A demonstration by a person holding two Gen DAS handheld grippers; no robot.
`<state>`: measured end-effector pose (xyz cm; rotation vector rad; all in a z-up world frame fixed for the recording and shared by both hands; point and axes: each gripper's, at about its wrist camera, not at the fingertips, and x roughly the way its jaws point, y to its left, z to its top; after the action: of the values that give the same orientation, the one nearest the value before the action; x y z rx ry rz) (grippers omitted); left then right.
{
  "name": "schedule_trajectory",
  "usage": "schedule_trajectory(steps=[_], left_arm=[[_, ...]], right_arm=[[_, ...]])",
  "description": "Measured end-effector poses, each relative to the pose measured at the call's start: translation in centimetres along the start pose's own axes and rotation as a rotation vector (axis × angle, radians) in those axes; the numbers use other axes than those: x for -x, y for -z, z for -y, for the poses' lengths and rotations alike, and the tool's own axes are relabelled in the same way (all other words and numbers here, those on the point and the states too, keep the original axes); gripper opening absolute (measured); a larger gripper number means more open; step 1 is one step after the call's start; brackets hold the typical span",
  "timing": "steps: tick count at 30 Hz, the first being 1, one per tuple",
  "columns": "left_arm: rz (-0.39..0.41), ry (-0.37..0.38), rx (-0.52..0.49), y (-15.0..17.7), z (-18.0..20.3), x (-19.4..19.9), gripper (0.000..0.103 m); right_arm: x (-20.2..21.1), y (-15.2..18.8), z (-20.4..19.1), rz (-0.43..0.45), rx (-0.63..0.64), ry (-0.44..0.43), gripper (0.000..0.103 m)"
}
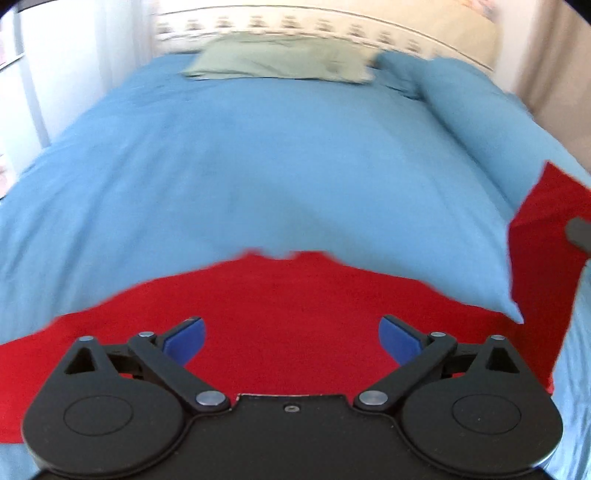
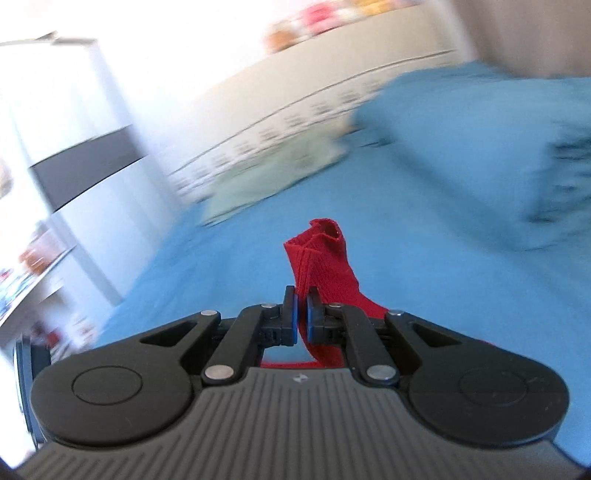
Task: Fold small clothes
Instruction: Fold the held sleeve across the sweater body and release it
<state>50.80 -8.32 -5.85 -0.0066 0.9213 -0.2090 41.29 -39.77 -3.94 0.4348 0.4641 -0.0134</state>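
**Red garment on the blue bed**

Blue bedcover (image 1: 258, 158) fills both views, with a pale patterned headboard (image 1: 332, 26) at twelve o'clock and white furniture (image 2: 74, 147) at nine. One sage-green pillow (image 1: 280, 61) and one blue pillow (image 1: 472, 110) lie at the head. One red knit garment (image 1: 280, 302) spreads beneath the left gripper (image 1: 291, 339), whose blue pads (image 1: 184, 343) stand wide apart, angled steeply down. The right gripper (image 2: 301, 317) is clamped on a bunched fold of it, pointing shallowly downward.
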Motion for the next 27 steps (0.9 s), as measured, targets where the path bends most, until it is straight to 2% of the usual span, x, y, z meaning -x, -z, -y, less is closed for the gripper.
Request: schedule_trajectory(steps=[4, 8, 11, 15, 21, 22, 24, 25, 26, 27], left_arm=[[-0.009, -0.08, 0.052, 1.4, -7.7, 0.4, 0.102], [-0.046, -0.117, 0.118, 3.6, -13.4, -0.2, 0.102], [-0.071, -0.12, 0.163, 4.9, -16.1, -0.7, 0.102], [-0.073, -0.113, 0.184, 6.4, -18.7, -0.7, 0.102], [-0.053, -0.042, 0.195, 7.0, -18.7, -1.4, 0.102], [-0.051, -0.023, 0.194, 7.0, -18.3, -1.4, 0.102], [-0.05, 0.014, 0.186, 7.0, -17.4, -1.7, 0.102], [-0.052, 0.031, 0.177, 6.9, -17.0, -1.9, 0.101], [-0.056, 0.046, 0.165, 7.0, -16.5, -1.9, 0.101], [-0.06, 0.061, 0.151, 6.9, -15.9, -2.1, 0.101]], right_arm=[[-4.6, 4.8, -8.7, -0.098, 0.095, -0.131, 0.02], [-8.7, 12.0, -14.4, -0.214, 0.171, -0.186, 0.02], [-10.8, 17.2, -16.4, -0.287, 0.227, -0.189, 0.02], [-11.5, 22.4, -17.4, -0.344, 0.282, -0.178, 0.02], [-12.0, 26.6, -17.5, -0.389, 0.365, -0.177, 0.02], [-11.9, 27.0, -17.5, -0.391, 0.386, -0.176, 0.023], [-11.4, 27.4, -17.2, -0.383, 0.417, -0.186, 0.031], [-11.1, 27.6, -17.3, -0.384, 0.432, -0.194, 0.053], [-10.7, 27.6, -17.4, -0.383, 0.449, -0.197, 0.084], [-10.0, 27.6, -17.7, -0.363, 0.472, -0.184, 0.095]])
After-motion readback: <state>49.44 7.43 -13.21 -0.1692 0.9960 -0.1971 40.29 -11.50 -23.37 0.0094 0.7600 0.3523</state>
